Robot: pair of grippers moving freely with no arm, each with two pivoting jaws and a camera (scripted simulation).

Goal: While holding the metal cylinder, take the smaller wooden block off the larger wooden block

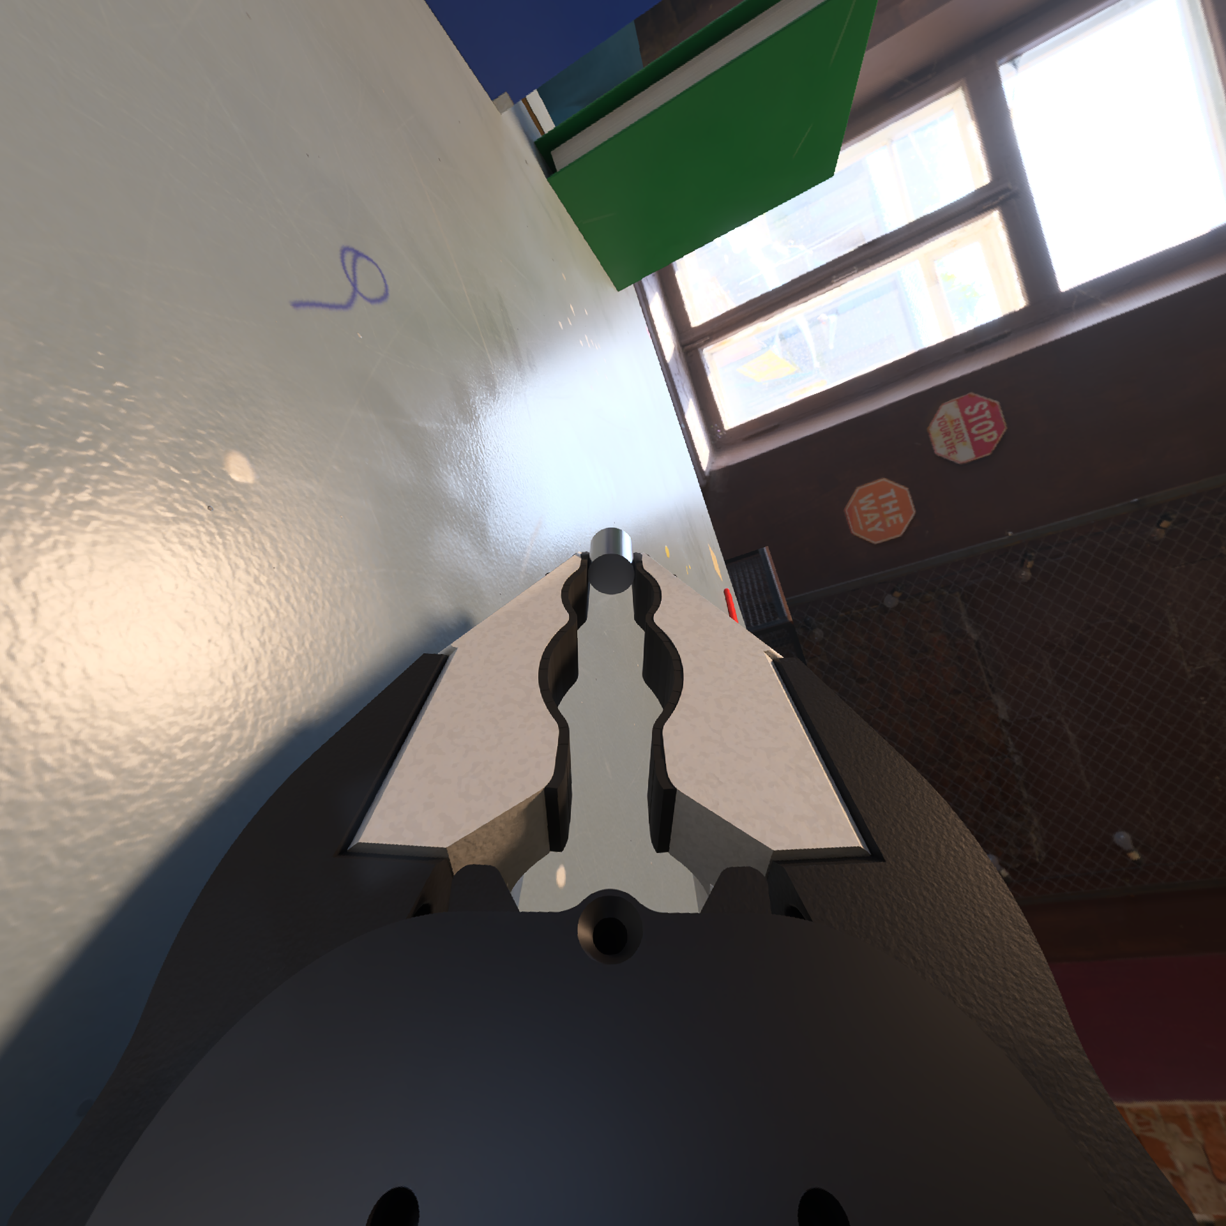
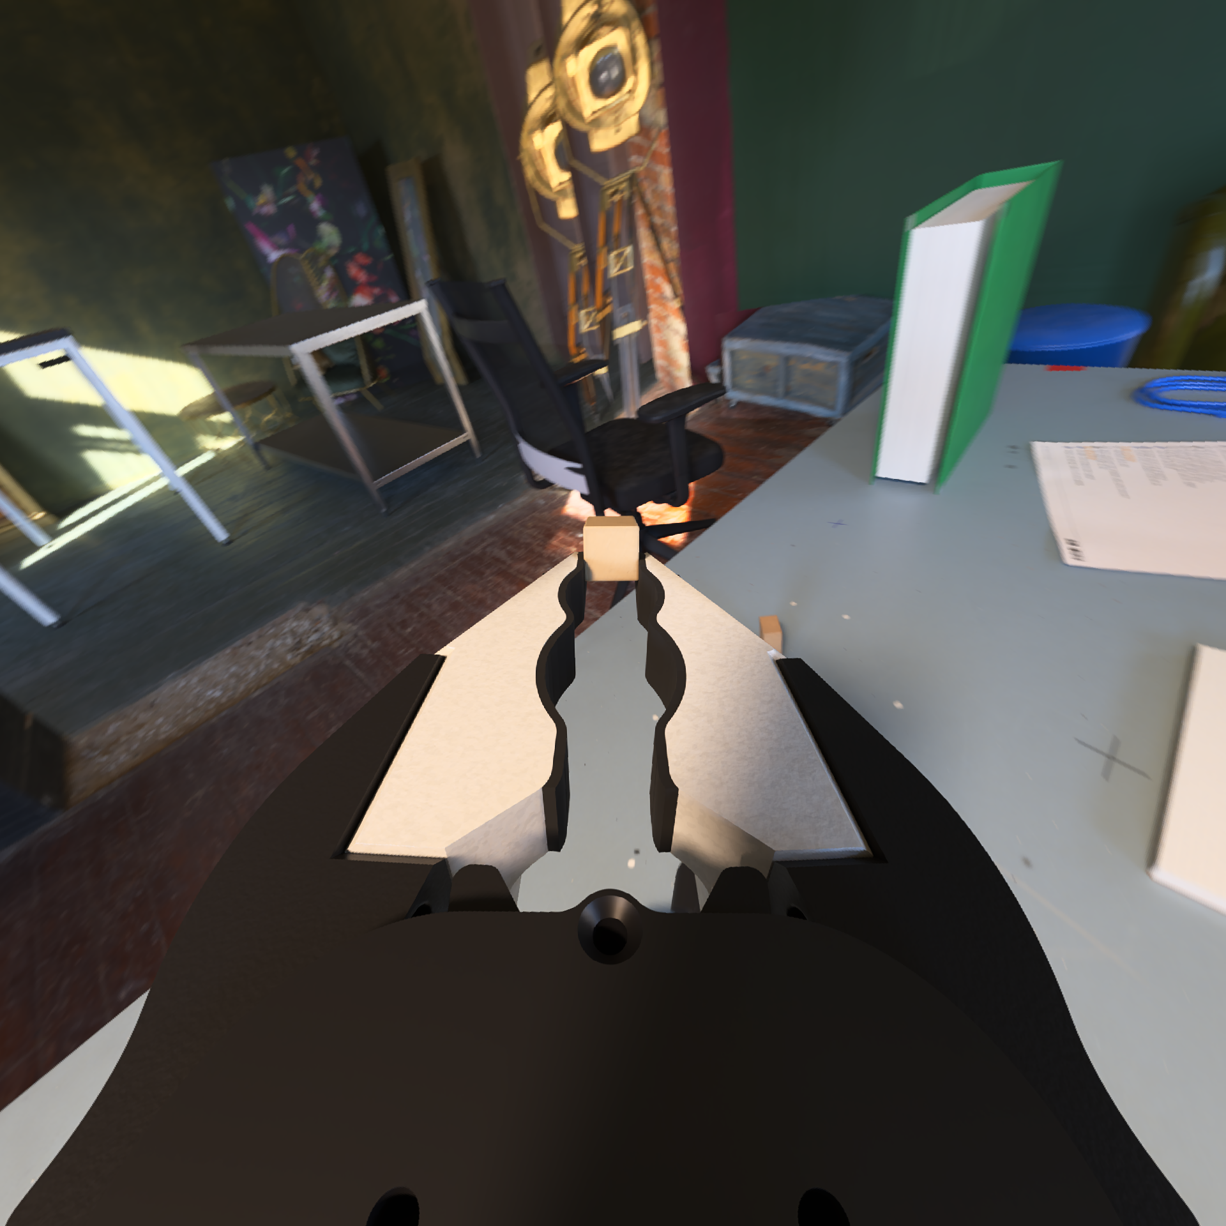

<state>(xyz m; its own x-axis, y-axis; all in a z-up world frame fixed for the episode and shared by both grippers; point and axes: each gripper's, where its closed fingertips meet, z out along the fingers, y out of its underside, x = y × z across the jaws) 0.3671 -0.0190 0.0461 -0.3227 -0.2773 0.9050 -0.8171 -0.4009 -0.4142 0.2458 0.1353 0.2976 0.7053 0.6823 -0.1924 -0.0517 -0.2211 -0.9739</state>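
Observation:
In the left wrist view my left gripper [image 1: 610,564] is shut on a short grey metal cylinder [image 1: 610,560] held between its fingertips above the pale table [image 1: 265,531]. In the right wrist view my right gripper [image 2: 610,560] is shut on a small pale wooden block [image 2: 610,549], lifted above the table near its edge. A tan wooden block [image 2: 771,629] shows partly on the table just right of my right finger, mostly hidden behind it. Neither gripper shows in the other's view.
A green book [image 2: 955,325] stands upright on the table; it also shows in the left wrist view [image 1: 696,152]. A printed sheet [image 2: 1141,504], a white flat slab [image 2: 1194,776] and a blue cable [image 2: 1187,395] lie to the right. The table edge [image 2: 730,524] drops to the floor at left.

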